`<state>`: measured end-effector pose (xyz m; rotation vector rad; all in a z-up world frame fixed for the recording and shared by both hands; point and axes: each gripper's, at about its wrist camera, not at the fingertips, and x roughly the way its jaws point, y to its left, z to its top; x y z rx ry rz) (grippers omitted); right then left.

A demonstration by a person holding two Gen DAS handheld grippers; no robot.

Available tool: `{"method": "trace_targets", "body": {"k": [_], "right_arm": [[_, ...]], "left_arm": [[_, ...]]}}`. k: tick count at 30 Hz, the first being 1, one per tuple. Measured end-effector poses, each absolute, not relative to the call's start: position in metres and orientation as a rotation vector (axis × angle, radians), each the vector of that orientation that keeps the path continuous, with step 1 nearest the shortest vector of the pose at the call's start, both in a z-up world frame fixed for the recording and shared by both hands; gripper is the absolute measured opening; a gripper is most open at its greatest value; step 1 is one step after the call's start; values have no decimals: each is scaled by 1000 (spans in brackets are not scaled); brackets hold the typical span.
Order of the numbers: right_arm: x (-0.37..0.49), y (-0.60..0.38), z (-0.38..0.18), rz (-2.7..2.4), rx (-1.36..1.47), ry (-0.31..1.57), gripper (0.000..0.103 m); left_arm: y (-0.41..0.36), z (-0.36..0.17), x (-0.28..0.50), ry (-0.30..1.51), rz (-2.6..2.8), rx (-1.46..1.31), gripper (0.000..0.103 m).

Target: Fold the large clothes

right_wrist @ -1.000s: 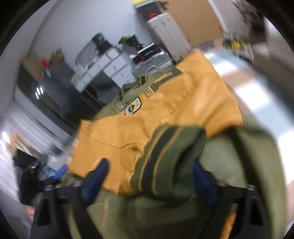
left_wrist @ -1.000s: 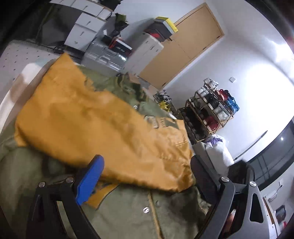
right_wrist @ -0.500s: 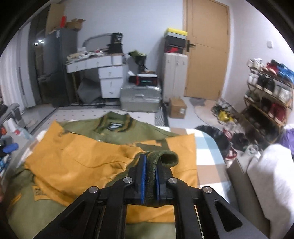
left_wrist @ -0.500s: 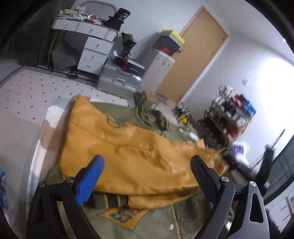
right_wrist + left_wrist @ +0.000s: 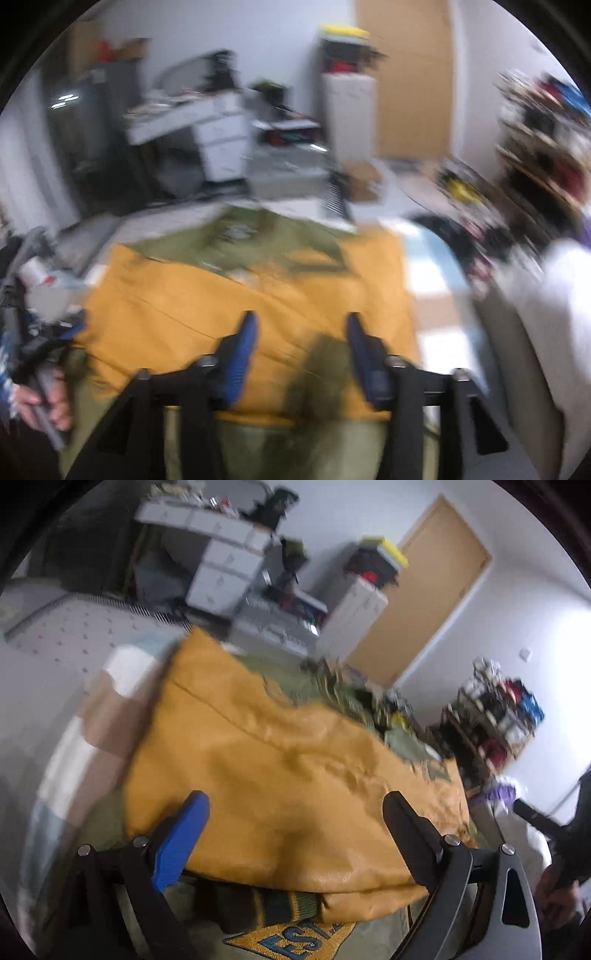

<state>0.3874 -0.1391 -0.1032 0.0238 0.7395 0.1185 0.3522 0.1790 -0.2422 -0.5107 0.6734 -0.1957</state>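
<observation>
Olive jacket (image 5: pixel 303 938) flat, mustard sleeves (image 5: pixel 280 775) folded across front.

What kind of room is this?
Probably a lived-in bedroom or spare room at home: a wooden door, a loaded shoe rack, a white drawer desk, and a jacket spread out for folding.

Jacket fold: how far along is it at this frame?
Done: both mustard sleeves lie crossed over the green jacket. In hand: nothing; the right gripper is opening above the cuff, and the left gripper is open. Left: folding the body itself.
</observation>
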Motion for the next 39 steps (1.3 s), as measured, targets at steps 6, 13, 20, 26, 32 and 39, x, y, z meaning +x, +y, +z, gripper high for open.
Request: {"method": "trace_targets", "body": {"k": [6, 13, 20, 26, 32, 39], "right_arm": [[452, -5, -93, 407, 19, 788, 68], [532, 118, -198, 415, -167, 1055, 70], [558, 144, -216, 346, -274, 1113, 75], [570, 141, -258, 304, -304, 1137, 86], [573, 116, -259, 353, -271, 1154, 84], [521, 89, -293, 395, -387, 1168, 92]], "left_arm": [[228, -220, 322, 471, -27, -581, 93], [253, -224, 329, 454, -4, -628, 92], [253, -226, 330, 467, -22, -673, 92], [247, -224, 324, 463, -22, -644, 92], [248, -224, 320, 456, -30, -636, 92], [250, -226, 324, 476, -23, -648, 92]]}}
